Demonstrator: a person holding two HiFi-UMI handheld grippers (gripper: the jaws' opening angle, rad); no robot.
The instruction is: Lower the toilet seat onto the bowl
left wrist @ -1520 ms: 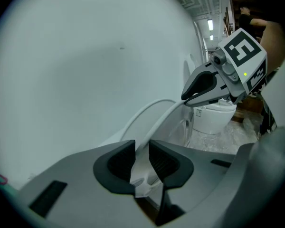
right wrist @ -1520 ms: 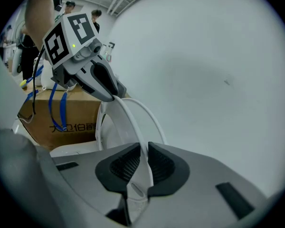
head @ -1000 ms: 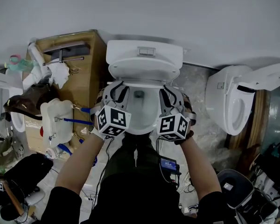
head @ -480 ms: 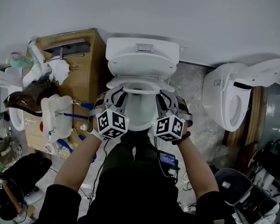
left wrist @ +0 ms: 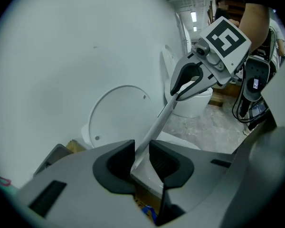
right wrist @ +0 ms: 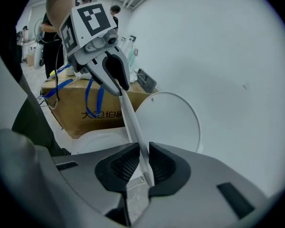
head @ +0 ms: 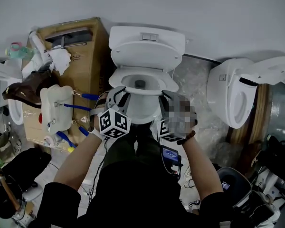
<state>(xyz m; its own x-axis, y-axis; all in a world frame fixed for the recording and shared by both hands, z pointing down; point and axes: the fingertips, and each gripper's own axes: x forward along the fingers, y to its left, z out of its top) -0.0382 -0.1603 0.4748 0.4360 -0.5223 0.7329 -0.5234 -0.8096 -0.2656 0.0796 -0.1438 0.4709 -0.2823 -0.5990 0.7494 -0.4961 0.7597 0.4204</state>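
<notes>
The white toilet seat [head: 125,78] is tilted low over the bowl [head: 141,112], and its front edge is held from both sides. My left gripper [head: 119,98] pinches the seat's left front, its jaws easing open a little around the thin seat edge [left wrist: 156,127]. My right gripper [head: 167,99] is shut on the right front. In the left gripper view the seat runs from my left gripper [left wrist: 141,161] to the right gripper [left wrist: 187,82]. The right gripper view shows my right gripper [right wrist: 143,167] on the seat [right wrist: 130,122]. The lid [head: 147,56] stands up against the tank.
A cardboard box [head: 80,65] with a white jug [head: 57,113] and blue straps stands close on the left. A second toilet [head: 232,99] stands at the right. Cables and a small device [head: 170,154] lie on the floor by the person's legs.
The seat has swung down from near the upright lid to low over the bowl. Both grippers came down and toward the person with it.
</notes>
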